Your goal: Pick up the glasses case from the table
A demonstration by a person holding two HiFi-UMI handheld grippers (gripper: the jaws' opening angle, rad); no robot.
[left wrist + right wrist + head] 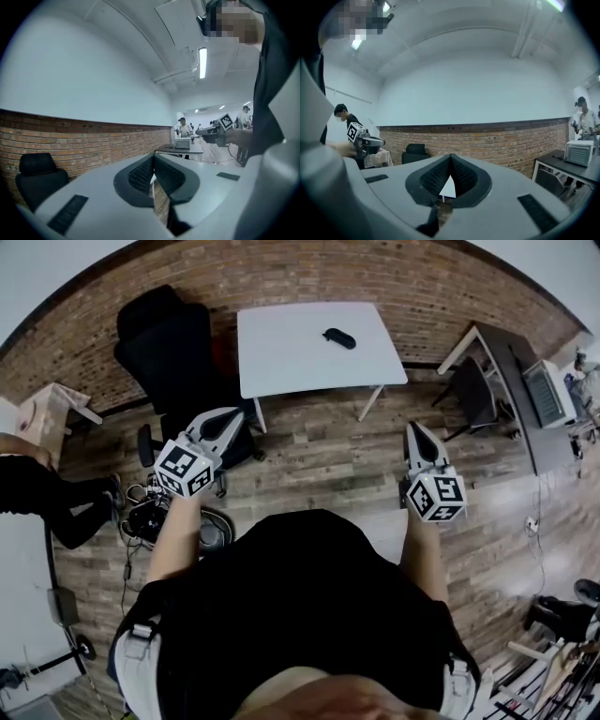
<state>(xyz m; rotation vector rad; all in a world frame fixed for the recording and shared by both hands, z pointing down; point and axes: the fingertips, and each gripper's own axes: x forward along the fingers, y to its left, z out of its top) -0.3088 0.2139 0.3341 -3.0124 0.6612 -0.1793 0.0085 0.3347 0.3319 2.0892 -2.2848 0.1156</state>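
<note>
The black glasses case lies on the white table by the brick wall, toward the table's far right. Both grippers hang well short of the table, over the wooden floor. My left gripper points toward the table's left corner, and its jaws meet at the tips with nothing between them. My right gripper points level at the wall, shut and empty. A sliver of the white table shows below its closed tips. Neither gripper view shows the case.
A black office chair stands left of the table. At the right are a dark desk with a grey appliance and a chair. Another person and a cardboard box are at the left.
</note>
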